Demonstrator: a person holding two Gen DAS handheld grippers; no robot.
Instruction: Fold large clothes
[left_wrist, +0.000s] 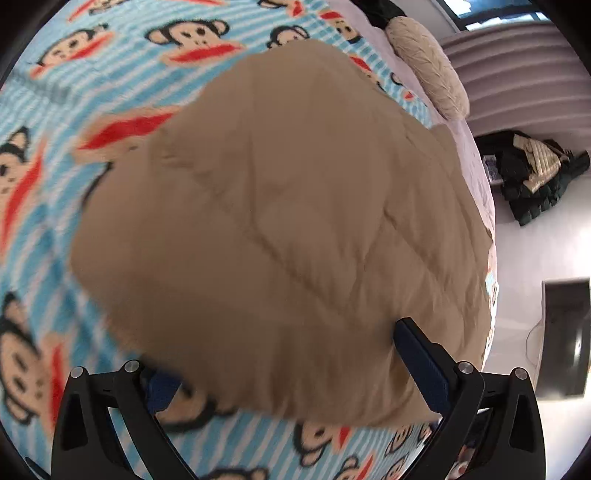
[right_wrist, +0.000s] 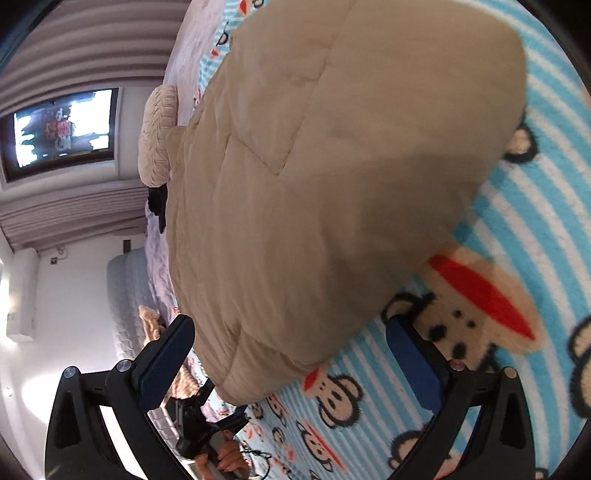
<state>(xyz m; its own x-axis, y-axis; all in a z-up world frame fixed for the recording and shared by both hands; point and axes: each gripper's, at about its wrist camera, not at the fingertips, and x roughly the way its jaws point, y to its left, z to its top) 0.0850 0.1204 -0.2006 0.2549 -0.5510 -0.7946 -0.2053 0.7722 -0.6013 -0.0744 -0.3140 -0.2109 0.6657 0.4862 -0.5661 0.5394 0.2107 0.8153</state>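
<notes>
A tan quilted coat (left_wrist: 280, 221) lies in a folded bundle on the blue striped monkey-print blanket (left_wrist: 74, 85). My left gripper (left_wrist: 288, 365) is open, its blue-padded fingers (left_wrist: 421, 362) wide apart at the bundle's near edge, gripping nothing. In the right wrist view the same coat (right_wrist: 314, 184) fills the middle. My right gripper (right_wrist: 288, 358) is open, fingers (right_wrist: 166, 362) wide apart at a corner of the bundle, empty. The left gripper and the hand holding it (right_wrist: 218, 446) show low in the right wrist view.
A beige textured pillow (left_wrist: 428, 66) lies at the bed's far end, also in the right wrist view (right_wrist: 159, 136). A dark pile of clothes (left_wrist: 532, 177) lies on the white floor beside the bed. A dark screen (left_wrist: 565, 332) stands at right. Curtains and a window (right_wrist: 62, 129) are beyond.
</notes>
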